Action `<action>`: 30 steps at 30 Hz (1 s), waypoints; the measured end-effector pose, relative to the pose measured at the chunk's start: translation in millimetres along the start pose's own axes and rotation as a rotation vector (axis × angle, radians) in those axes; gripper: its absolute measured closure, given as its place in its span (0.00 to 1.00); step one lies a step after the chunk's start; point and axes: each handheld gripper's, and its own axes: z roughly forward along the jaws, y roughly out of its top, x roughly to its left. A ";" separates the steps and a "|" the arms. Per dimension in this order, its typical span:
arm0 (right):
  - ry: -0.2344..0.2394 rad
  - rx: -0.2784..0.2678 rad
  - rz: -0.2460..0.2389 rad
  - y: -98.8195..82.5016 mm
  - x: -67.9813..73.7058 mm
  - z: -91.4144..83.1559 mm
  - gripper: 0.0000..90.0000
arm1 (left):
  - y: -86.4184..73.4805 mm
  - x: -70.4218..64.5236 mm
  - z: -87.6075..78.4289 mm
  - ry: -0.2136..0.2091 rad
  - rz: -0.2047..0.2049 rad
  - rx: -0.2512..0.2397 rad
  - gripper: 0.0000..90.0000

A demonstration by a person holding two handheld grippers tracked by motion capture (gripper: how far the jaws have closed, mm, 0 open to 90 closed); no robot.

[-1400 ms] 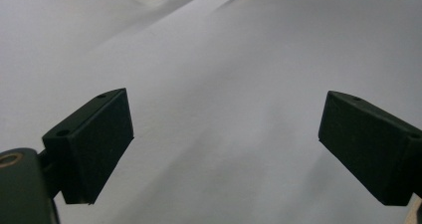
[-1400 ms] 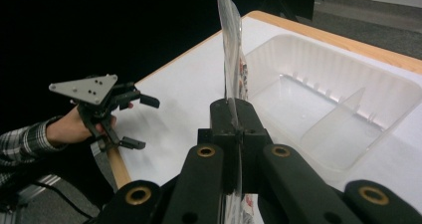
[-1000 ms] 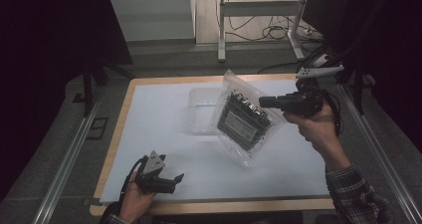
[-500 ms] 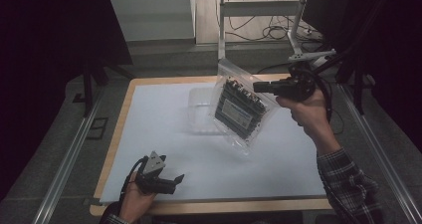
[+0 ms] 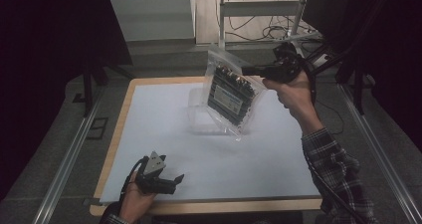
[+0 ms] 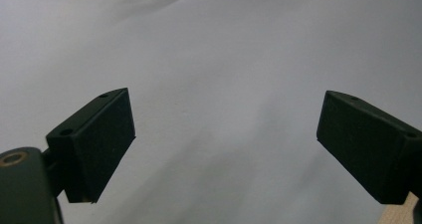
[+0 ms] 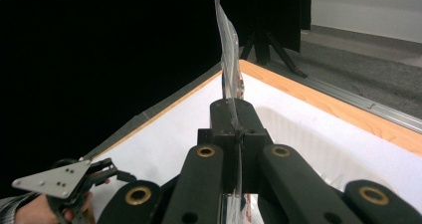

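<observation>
A clear plastic bag [image 5: 230, 95] with a dark, ribbed pack inside hangs tilted above the white table top [image 5: 164, 134]. My right gripper [image 5: 247, 70] is shut on the bag's upper right edge. In the right gripper view the thin film of the bag [image 7: 230, 69] rises from between the closed jaws of the right gripper [image 7: 234, 115]. My left gripper [image 5: 175, 179] rests low near the table's front left edge and stands open. In its own view the left gripper [image 6: 225, 143] has nothing but white table between its jaws.
A clear plastic tub [image 5: 200, 115] sits on the table under the bag. The wooden table rim [image 5: 115, 134] runs around the white sheet. Metal rails [image 5: 69, 159] flank the table. A stand and cables [image 5: 278, 32] lie beyond the far edge.
My right gripper has carried the bag upward and toward the far left, so the bag now hangs more upright off the table. The left gripper has stayed put.
</observation>
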 end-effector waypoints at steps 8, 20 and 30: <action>-0.019 -0.004 0.000 15.8 -8.1 21.0 0.99 | 0.2 -0.2 -0.1 0.000 0.003 -0.001 0.09; -0.026 -0.002 -0.014 31.0 -13.6 49.2 0.99 | 0.1 -0.5 -0.1 -0.003 -0.001 -0.003 0.09; -0.050 0.004 -0.024 34.5 -26.0 73.6 0.99 | 0.0 -0.8 0.7 -0.005 0.000 -0.002 0.09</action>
